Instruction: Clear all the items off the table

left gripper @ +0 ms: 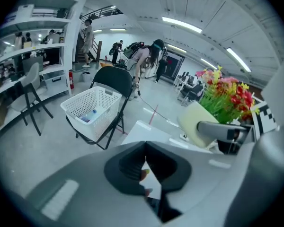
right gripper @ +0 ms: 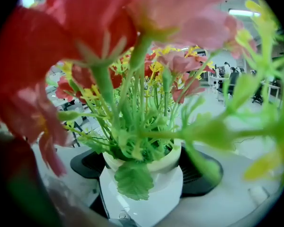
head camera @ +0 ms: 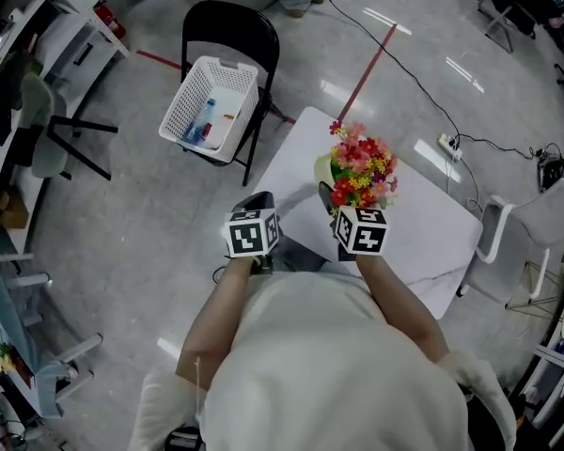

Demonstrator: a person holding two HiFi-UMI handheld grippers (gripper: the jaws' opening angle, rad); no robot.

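Right hand-held gripper (right gripper: 145,167) clamped on flower pot (right gripper: 146,195), by the counter (head camera: 423,242) near edge. Probably light, top-heavy, smooth and rigid, with floppy stems: grip the pot body. Left hand-held gripper (left gripper: 146,162) closed, empty

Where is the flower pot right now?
Head view: the flower pot is gripped in the right tongs over the white table, beside the left tongs.

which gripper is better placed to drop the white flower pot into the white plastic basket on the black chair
Right. The right gripper is clamped on the white pot of red, pink and yellow artificial flowers; the left gripper is shut on nothing, though nearer the white plastic basket.
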